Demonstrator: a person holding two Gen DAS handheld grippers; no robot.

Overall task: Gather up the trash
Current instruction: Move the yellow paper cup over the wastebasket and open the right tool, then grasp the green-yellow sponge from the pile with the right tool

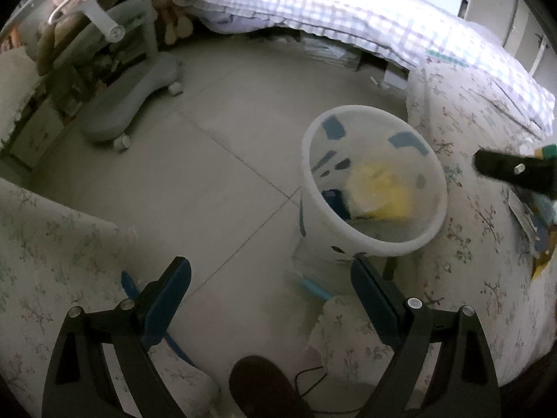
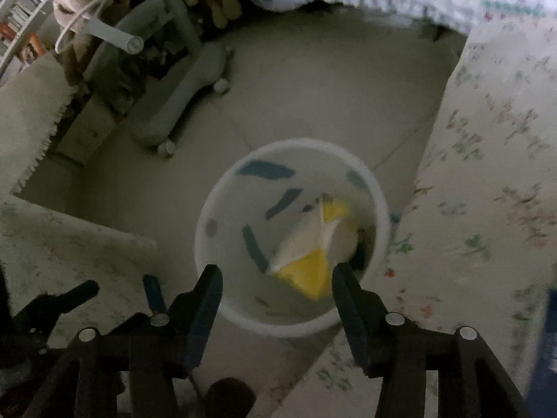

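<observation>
Bin front and centre: a white round plastic wastebasket with blue brush-stroke marks (image 2: 291,237) stands on the pale tiled floor (image 1: 209,160), tight against the floral-print bed cover (image 1: 480,244) on its right. Inside it lies a yellow-and-white crumpled paper wrapper (image 2: 308,250), blurred in both views, with something dark blue (image 1: 332,200) tucked beside it on the left. The right gripper (image 2: 276,275) hangs directly above the basket's near rim, jaws spread wide, nothing between them. The left gripper (image 1: 271,271) hovers over the floor just left of the basket, jaws also wide apart and empty, one fingertip (image 1: 362,271) close against the basket's near wall. Far left, a grey wheeled chair base (image 1: 132,104) sits on the tiles. Across the far side, a purple-and-white checked quilt (image 1: 348,10) drapes over the bed edge. More mixed litter (image 1: 536,216) rests on the bed cover at far right, too small to tell apart.
</observation>
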